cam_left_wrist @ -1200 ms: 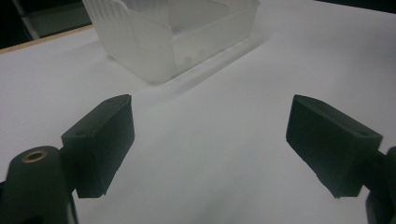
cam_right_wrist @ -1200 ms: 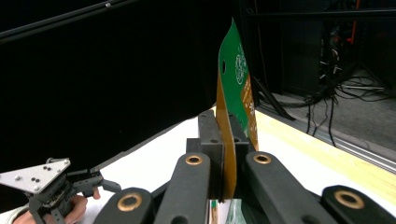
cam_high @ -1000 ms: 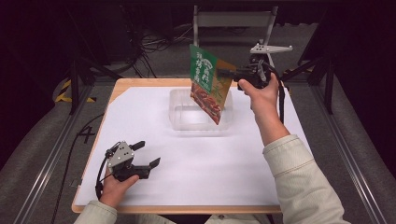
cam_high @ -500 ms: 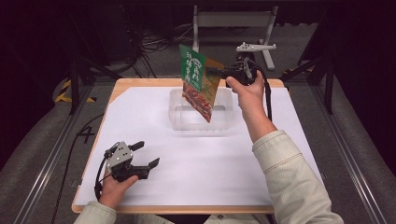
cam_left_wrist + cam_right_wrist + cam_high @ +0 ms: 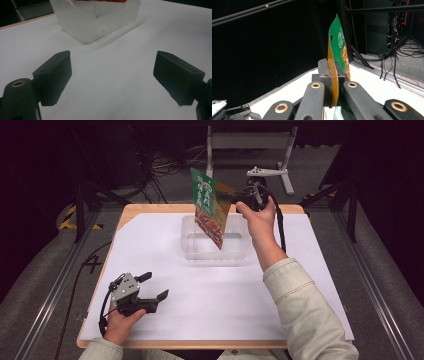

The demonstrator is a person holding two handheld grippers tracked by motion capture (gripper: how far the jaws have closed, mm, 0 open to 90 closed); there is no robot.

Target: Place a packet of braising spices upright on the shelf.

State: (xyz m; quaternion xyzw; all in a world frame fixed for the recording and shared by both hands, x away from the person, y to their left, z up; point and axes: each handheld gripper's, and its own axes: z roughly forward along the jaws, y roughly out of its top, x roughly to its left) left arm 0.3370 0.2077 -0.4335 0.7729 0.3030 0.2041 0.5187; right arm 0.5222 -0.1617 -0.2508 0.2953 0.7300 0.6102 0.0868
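Green and orange foil, a snack packet [image 5: 209,210] hangs by its upper edge from the right gripper [image 5: 231,196] in the high view, its lower corner just above the clear plastic container [image 5: 192,251] on the white table [image 5: 300,270]; since it hangs tilted, it may catch the rim if lowered. The left gripper [image 5: 152,286] rests near the front edge. In the left gripper view its jaws stand wide apart, empty. In the right gripper view the jaws pinch only the packet's thin edge [image 5: 333,75], so it may slip.
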